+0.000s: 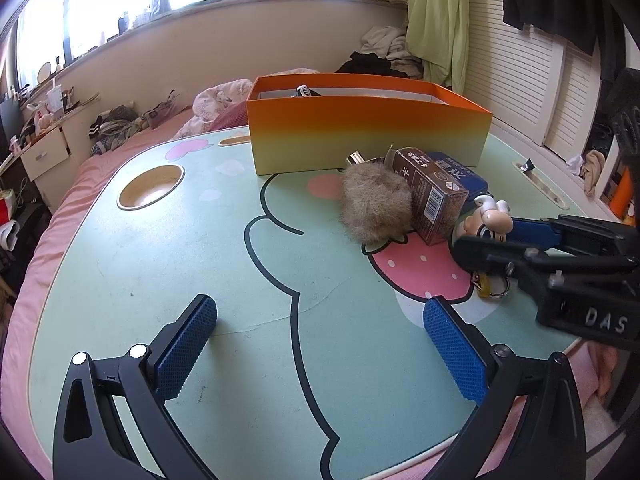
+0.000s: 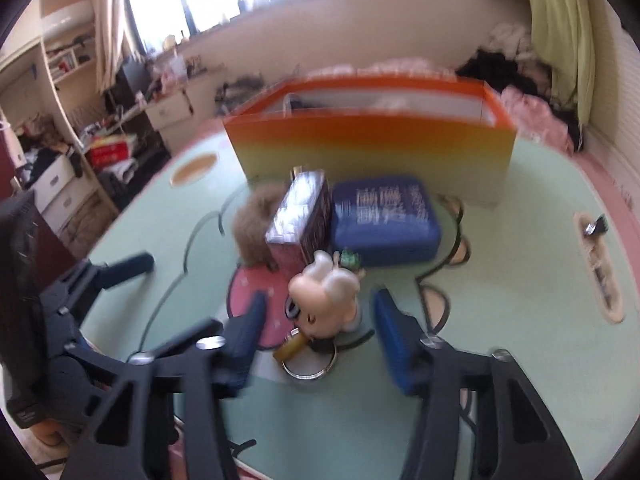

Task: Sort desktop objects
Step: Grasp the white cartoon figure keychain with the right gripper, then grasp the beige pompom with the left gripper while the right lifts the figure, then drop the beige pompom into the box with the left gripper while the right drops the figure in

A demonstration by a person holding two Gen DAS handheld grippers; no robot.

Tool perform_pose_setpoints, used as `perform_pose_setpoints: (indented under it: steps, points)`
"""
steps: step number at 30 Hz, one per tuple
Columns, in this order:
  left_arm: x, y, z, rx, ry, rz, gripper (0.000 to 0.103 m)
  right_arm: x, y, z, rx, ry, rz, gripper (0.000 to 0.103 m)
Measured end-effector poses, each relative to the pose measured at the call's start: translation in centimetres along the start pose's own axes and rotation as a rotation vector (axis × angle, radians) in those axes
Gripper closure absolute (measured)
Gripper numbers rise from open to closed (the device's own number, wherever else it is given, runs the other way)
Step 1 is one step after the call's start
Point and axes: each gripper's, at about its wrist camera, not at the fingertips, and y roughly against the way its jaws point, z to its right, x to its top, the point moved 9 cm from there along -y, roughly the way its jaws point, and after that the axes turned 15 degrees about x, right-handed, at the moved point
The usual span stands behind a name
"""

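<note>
A cream cartoon figure keychain point(image 2: 328, 296) lies on the mint lap table point(image 1: 160, 260), its metal ring point(image 2: 308, 368) toward me. My right gripper point(image 2: 320, 312) straddles the figure; small gaps show between both blue pads and it. In the left wrist view the right gripper point(image 1: 490, 236) comes in from the right around the figure point(image 1: 494, 214). Just behind stand a brown carton point(image 1: 432, 200), a fur pompom point(image 1: 376, 208) and a blue tin point(image 2: 384, 216). A tall orange box point(image 1: 368, 136) stands at the back. My left gripper point(image 1: 320, 312) hovers open over bare table.
A round cup recess point(image 1: 151, 187) sits at the table's far left. A slot near the right edge holds a small black clip point(image 2: 596, 226). The table rests on a pink bed. Something dark lies inside the orange box.
</note>
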Motion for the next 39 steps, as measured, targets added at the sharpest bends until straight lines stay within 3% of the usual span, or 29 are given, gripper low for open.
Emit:
perform_pose_setpoints:
  steps: [7, 11, 14, 16, 19, 21, 23, 24, 32, 36, 39]
  points:
    - [0.7, 0.4, 0.2, -0.009, -0.006, -0.004, 0.000, 0.6, 4.7, 1.9, 0.014, -0.120, 0.189, 0.067]
    - [3.3, 1.2, -0.2, -0.069, 0.065, 0.016, 0.000, 0.8, 5.3, 2.6, 0.027, -0.175, 0.222, 0.067]
    - [5.3, -0.3, 0.3, -0.044, 0.015, -0.015, 0.003, 0.3, 4.6, 2.2, 0.029, -0.175, 0.210, 0.067]
    - [6.1, -1.7, 1.0, -0.032, -0.032, -0.049, 0.024, 0.4, 4.6, 1.9, 0.026, -0.168, 0.207, 0.067]
    - [6.1, -3.8, 2.9, -0.086, -0.089, -0.123, 0.029, 0.1, 4.3, 2.1, 0.024, -0.164, 0.201, 0.067]
    - [6.0, -4.9, 3.9, -0.078, -0.118, -0.136, 0.033, -0.1, 4.1, 2.1, 0.026, -0.166, 0.192, 0.067]
    - [6.2, -4.6, 4.6, -0.100, -0.131, -0.111, 0.048, -0.3, 3.8, 2.4, 0.026, -0.167, 0.182, 0.067]
    - [6.3, -4.2, 4.6, -0.110, -0.128, -0.106, 0.066, -0.4, 3.7, 2.5, 0.030, -0.168, 0.175, 0.067]
    - [5.7, -0.5, 1.4, -0.175, -0.003, -0.042, 0.067, 1.2, 5.4, 2.7, 0.024, -0.155, 0.233, 0.067]
    - [8.6, 0.2, -0.1, -0.177, 0.040, -0.007, 0.067, 5.4, 7.1, 1.8, 0.059, -0.131, 0.327, 0.067]
    - [12.1, 0.2, -0.4, -0.182, 0.077, 0.030, 0.067, 9.9, 8.0, 1.2, 0.037, -0.099, 0.396, 0.067]
